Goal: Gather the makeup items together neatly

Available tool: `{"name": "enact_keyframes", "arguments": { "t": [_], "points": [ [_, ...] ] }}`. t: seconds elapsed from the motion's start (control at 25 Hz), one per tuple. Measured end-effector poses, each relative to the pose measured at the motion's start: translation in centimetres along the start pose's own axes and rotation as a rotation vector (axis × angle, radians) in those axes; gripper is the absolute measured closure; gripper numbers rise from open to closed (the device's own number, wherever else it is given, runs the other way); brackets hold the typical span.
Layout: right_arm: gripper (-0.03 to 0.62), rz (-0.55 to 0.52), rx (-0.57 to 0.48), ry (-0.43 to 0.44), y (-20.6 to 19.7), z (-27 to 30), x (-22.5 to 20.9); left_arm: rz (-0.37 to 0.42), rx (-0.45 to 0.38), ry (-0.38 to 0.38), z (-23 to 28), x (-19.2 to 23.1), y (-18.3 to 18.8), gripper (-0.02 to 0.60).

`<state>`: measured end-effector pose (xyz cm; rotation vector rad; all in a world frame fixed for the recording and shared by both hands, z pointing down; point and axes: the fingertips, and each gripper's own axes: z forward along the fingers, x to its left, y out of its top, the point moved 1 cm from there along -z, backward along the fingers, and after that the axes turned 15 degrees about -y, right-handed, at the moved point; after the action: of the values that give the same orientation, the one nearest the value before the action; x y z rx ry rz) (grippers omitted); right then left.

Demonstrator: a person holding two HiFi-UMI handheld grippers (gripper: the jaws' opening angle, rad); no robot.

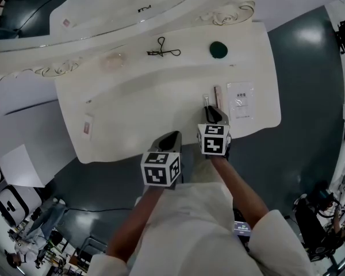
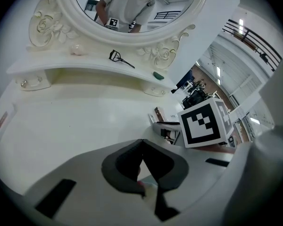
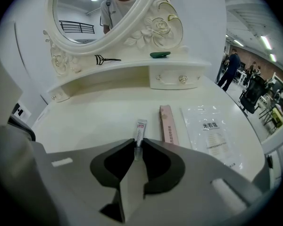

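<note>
1. Closest to us, the left gripper (image 1: 171,137) hangs over the front edge of the table (image 1: 138,111). Its tongs are pressed together tip to tip and pinch nothing.
2. Just to its right we see the right gripper (image 3: 134,146), tilted down toward the table's front right corner. Its tongs are nipped on the near end of a small tube (image 3: 140,127).
3. We read the small tube as slim and whitish, with red print near its flat far end. It points away from us toward the back of the table. Whether it rests on the top or is lifted, we cannot tell.
4. A pink box (image 3: 167,124), long, narrow and pale, lies just right of the tube. It runs nearly parallel to the tube without touching it.
5. Further right we find a flat sachet (image 3: 211,131), clear and white with dark print. It lies beside the box, near the table's right edge.
6. Along the back edge, a raised shelf (image 1: 132,68) runs under the mirror (image 3: 94,8).
   - A black eyelash curler (image 1: 163,51) lies about midway along it.
   - A dark green oval puff (image 1: 218,49) sits toward its right end.
   - A pale pink round piece (image 1: 112,60) sits toward its left.
7. By the table's left edge we spot a small white and pink packet (image 1: 87,126), well apart from the group at the front right corner.
</note>
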<state>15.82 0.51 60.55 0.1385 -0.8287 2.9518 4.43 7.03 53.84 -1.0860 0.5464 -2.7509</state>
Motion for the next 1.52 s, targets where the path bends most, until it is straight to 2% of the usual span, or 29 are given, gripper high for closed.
{"name": "enact_keyframes", "arguments": {
  "t": [0.24, 1.12, 1.52],
  "points": [
    [0.545, -0.051, 0.003, -0.005, -0.3, 0.1, 0.0, 0.003, -0.001, -0.003, 0.0, 0.0, 0.1, 0.572],
    [0.536, -0.03, 0.019, 0.029, -0.5, -0.3, 0.4, 0.004, -0.016, 0.006, -0.7, -0.4, -0.2, 0.572],
    [0.536, -0.07, 0.028, 0.011, -0.9, -0.2, 0.3, 0.003, -0.031, 0.011, -1.0, -0.3, -0.1, 0.572]
  ]
}}
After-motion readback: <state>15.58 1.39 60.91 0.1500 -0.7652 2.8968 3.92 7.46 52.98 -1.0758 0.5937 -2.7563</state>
